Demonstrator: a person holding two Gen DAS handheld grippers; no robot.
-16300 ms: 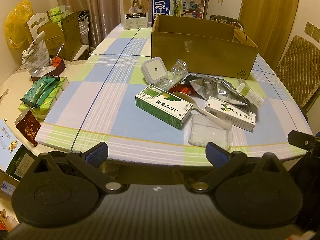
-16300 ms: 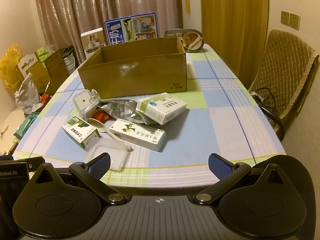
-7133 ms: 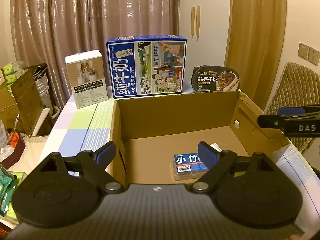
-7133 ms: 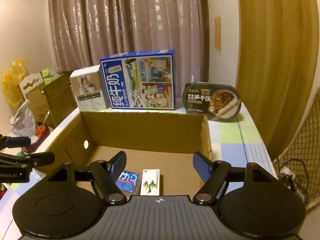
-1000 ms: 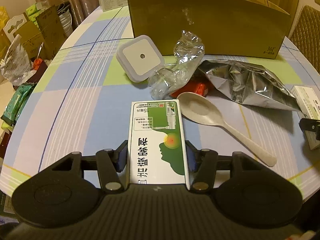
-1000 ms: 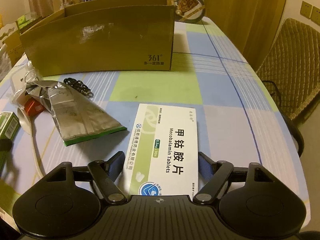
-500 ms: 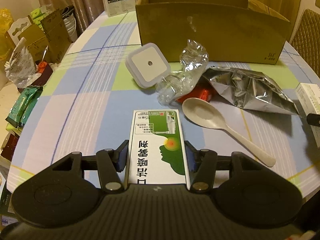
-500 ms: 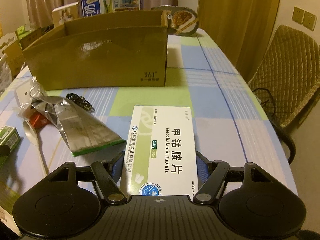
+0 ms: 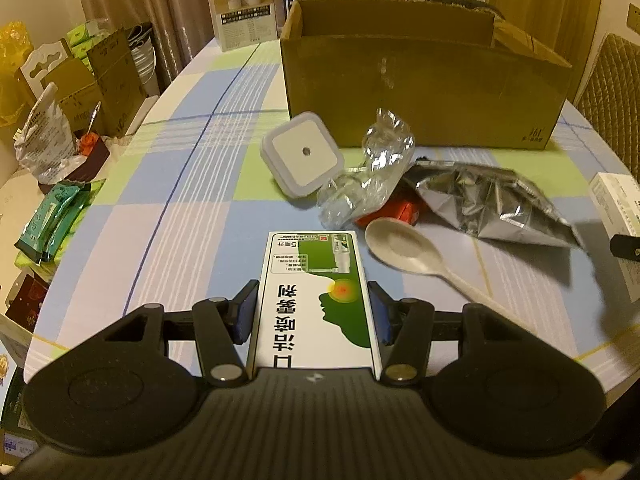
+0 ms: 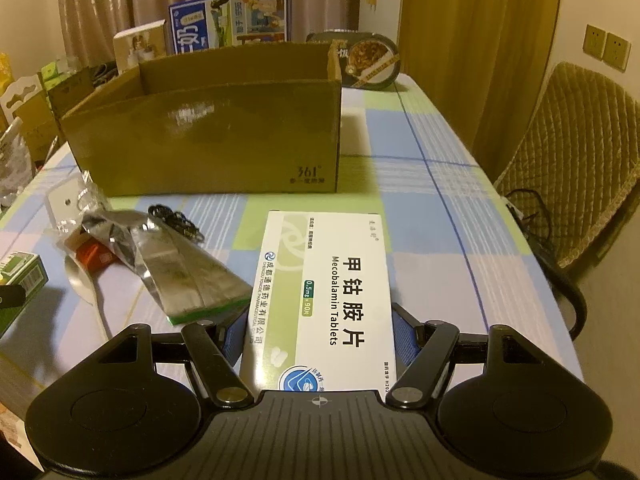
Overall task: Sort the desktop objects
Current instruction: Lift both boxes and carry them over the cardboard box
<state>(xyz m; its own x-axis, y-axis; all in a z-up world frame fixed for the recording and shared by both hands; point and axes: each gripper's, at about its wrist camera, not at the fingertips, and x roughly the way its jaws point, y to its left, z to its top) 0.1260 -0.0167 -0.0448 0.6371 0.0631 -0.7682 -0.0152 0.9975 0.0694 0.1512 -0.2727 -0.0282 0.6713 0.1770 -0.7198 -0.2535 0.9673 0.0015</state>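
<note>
Both hands loaded, mid-carry step. Left gripper [image 9: 313, 318] is clamped partway closed on the green medicine box [image 9: 316, 300], pads pressing its long sides, box clear of the table [image 9: 192, 208]. Right gripper [image 10: 318, 338] is clamped wider on the white tablet box [image 10: 324, 300], same grip, also lifted.

Cardboard box [image 10: 208, 136] sits at the far side of the table, top open — looks like the drop target, judging by the task.

Left on the table, near side of the cardboard box: square white night light [image 9: 302, 158], crumpled clear wrap [image 9: 368, 172], silver foil bag [image 9: 492, 200], white spoon [image 9: 416, 256], small red item [image 9: 400, 212] under the wrap, black chain [image 10: 174, 218].

Next move: carry both forward and up over the near wall, clear the rim, then release inside. Watch the two grippers don't crowd each other over the opening.
</note>
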